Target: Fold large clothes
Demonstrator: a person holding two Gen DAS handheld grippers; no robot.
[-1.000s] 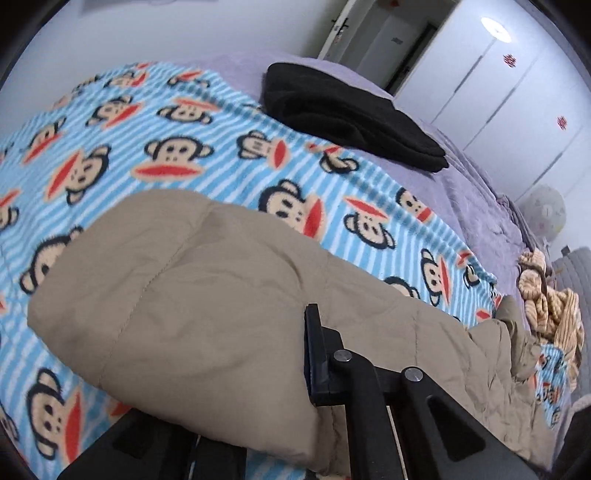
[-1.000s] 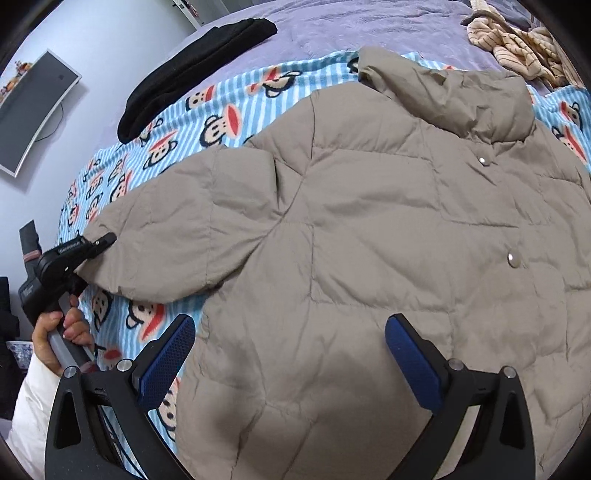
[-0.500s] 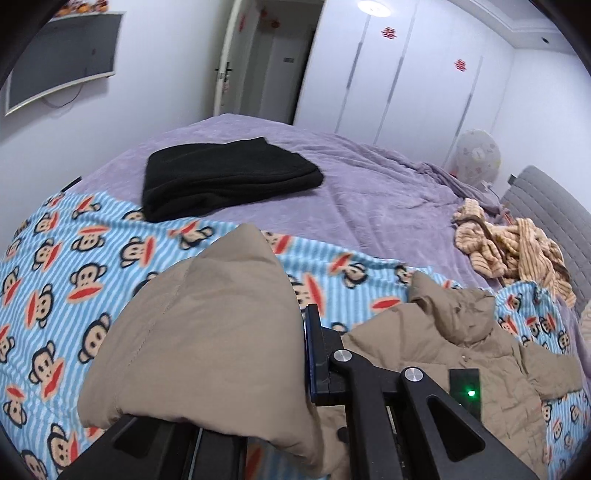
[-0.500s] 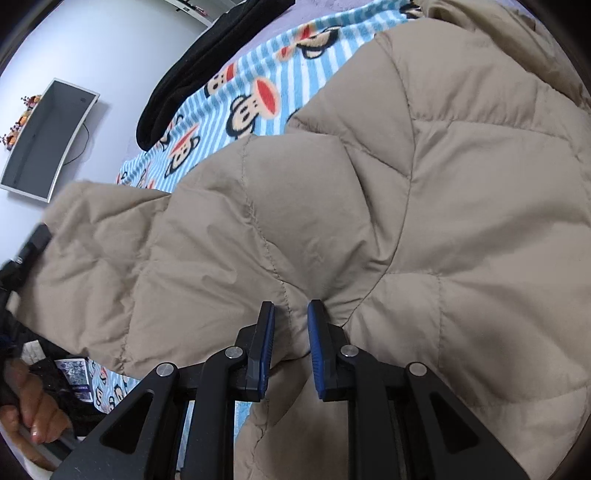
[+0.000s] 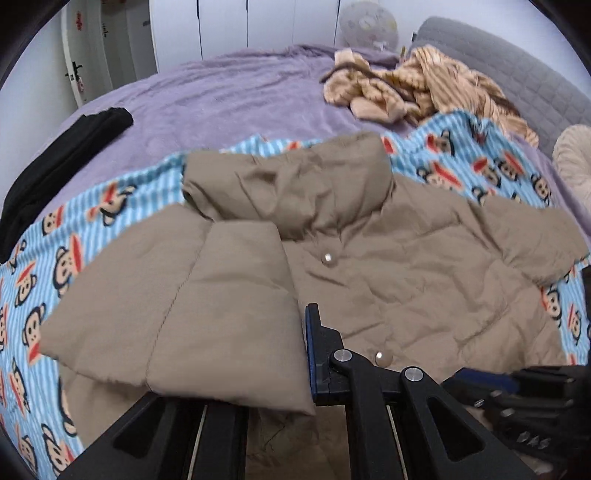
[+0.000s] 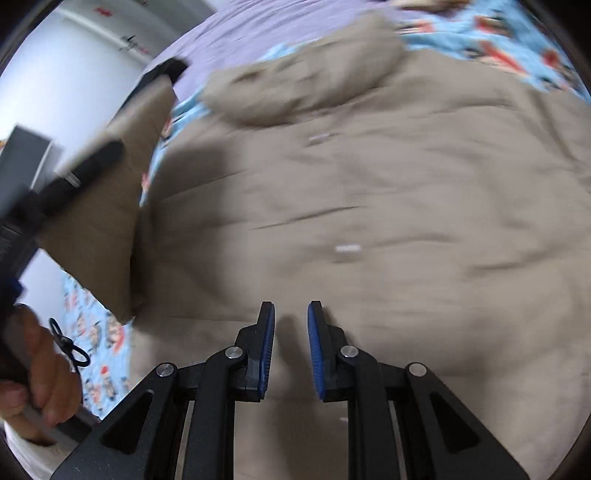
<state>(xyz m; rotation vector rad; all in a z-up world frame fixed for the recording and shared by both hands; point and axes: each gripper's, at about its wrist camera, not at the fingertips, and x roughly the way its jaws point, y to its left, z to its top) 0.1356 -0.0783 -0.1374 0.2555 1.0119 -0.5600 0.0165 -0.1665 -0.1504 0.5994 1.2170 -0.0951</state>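
A tan puffer jacket (image 5: pixel 406 266) lies front up on a blue monkey-print blanket (image 5: pixel 37 266), its collar toward the far side. My left gripper (image 5: pixel 304 332) is shut on the cuff end of the jacket's sleeve (image 5: pixel 207 314). The sleeve drapes over one finger and hangs above the jacket's front. In the blurred right wrist view my right gripper (image 6: pixel 290 314) has its blue pads drawn close, with a pinch of jacket (image 6: pixel 369 206) fabric between them. The left gripper (image 6: pixel 85 166) and sleeve (image 6: pixel 110 206) show at that view's left, and a hand (image 6: pixel 40 376) grips the handle. The right gripper (image 5: pixel 484 374) sits low right.
The blanket lies on a purple bedspread (image 5: pixel 221 92). A folded black garment (image 5: pixel 62 162) rests at the far left. A heap of tan striped clothes (image 5: pixel 417 85) lies by the grey headboard (image 5: pixel 517 66). White wardrobe doors (image 5: pixel 221 26) stand beyond the bed.
The left gripper has swung the sleeve from the outspread left side over onto the jacket's front. The right gripper went from open to pinched on jacket fabric, then moved toward the jacket's middle.
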